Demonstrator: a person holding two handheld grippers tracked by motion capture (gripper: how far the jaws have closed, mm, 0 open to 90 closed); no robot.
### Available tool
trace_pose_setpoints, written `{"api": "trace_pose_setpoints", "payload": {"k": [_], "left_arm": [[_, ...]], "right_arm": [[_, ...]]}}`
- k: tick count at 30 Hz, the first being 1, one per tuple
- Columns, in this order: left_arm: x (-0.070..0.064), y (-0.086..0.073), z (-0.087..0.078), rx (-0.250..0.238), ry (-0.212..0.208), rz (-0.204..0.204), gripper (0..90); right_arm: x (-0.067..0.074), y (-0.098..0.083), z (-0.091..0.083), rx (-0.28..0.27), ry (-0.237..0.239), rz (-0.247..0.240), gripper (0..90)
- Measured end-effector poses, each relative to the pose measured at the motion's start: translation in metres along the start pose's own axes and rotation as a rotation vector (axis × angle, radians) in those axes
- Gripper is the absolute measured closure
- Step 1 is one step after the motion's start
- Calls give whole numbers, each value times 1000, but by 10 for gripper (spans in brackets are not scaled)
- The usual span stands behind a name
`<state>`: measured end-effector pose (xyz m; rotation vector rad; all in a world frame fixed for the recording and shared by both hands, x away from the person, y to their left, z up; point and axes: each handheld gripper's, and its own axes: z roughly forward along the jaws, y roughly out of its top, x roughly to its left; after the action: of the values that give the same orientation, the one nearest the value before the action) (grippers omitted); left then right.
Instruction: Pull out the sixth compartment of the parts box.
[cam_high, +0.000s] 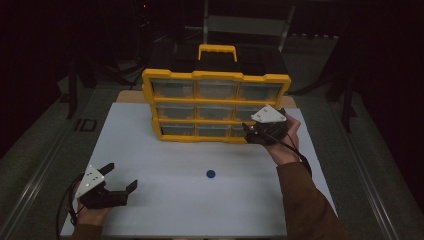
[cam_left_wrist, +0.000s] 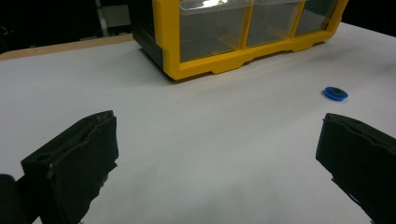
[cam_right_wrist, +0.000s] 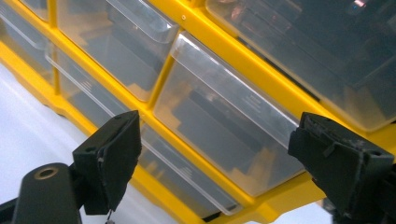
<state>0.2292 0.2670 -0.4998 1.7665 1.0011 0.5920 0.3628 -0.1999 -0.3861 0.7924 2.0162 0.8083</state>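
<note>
A yellow-framed drawer cabinet (cam_high: 216, 106) with clear plastic drawers stands upright at the back of the white table top (cam_high: 165, 165). A small blue ring (cam_high: 211, 174) lies in front of it, and it also appears as the blue ring (cam_left_wrist: 335, 93) at the right of the left gripper view. My left gripper (cam_high: 121, 178) rests open near the front left corner, nothing between its jaws. My right gripper (cam_high: 246, 131) is open, held right at the cabinet's bottom right drawer (cam_right_wrist: 224, 135), its jaws either side of that drawer's front.
The cabinet has a yellow carry handle (cam_high: 217, 51) on top. A wooden board edge (cam_left_wrist: 60, 46) shows behind the white top. Dark floor and metal stands surround the table. White surface lies open between the ring and the left gripper.
</note>
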Motion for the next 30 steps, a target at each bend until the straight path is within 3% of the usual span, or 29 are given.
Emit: {"api": "trace_pose_setpoints", "payload": {"k": [7,14,16,17,29,30], "left_arm": [[0,0,0,1,-1,1,0],[-1,0,0,2,0,0,0],[0,0,0,1,0,0,0],[0,0,0,2,0,0,0],[0,0,0,3,0,1,0],[0,0,0,2,0,1,0]], "right_arm": [[1,0,2,17,-40,-78,159],[6,2,4,46,-104,-223,180],[6,2,4,47,-111,-239,183],[9,5,3,57,-133,-292,191],[17,6,7,95,-210,-472,216],[19,6,8,99,-233,-514,231]]}}
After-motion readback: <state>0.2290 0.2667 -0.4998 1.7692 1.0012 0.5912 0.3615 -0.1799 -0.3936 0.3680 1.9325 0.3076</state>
